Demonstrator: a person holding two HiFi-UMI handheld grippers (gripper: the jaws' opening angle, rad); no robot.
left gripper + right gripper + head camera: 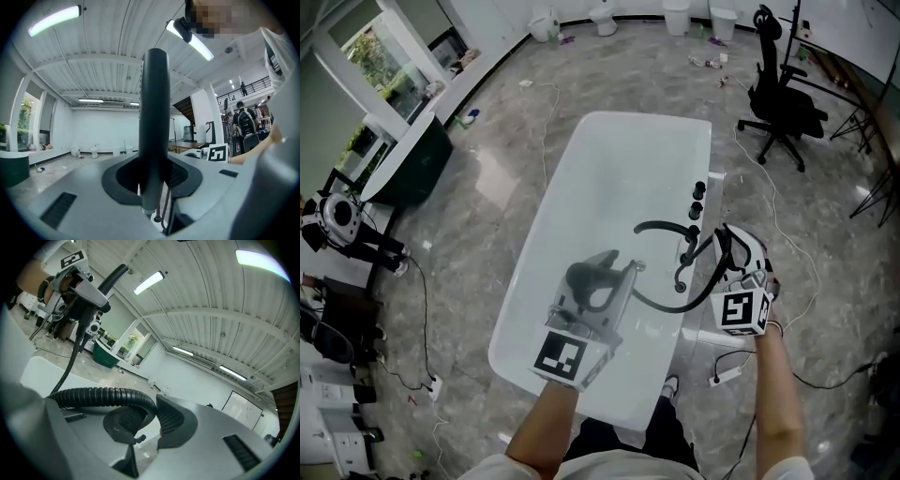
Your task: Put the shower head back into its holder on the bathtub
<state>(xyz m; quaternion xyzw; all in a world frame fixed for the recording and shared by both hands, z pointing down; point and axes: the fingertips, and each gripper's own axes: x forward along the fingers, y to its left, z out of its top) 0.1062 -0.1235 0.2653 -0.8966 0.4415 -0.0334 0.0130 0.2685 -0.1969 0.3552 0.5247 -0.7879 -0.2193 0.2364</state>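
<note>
Left gripper clamps shower head, right gripper pinches hose; taut hose may twist head askew at the holder.

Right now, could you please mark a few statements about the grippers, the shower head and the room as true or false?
1. The left gripper is closed on the shower head. True.
2. The right gripper is empty. False: its jaws clamp the black ribbed hose.
3. The shower head already sits in its holder. False: the left gripper holds it over the bathtub.
4. A black office chair stands on the floor beyond the bathtub. True.
</note>
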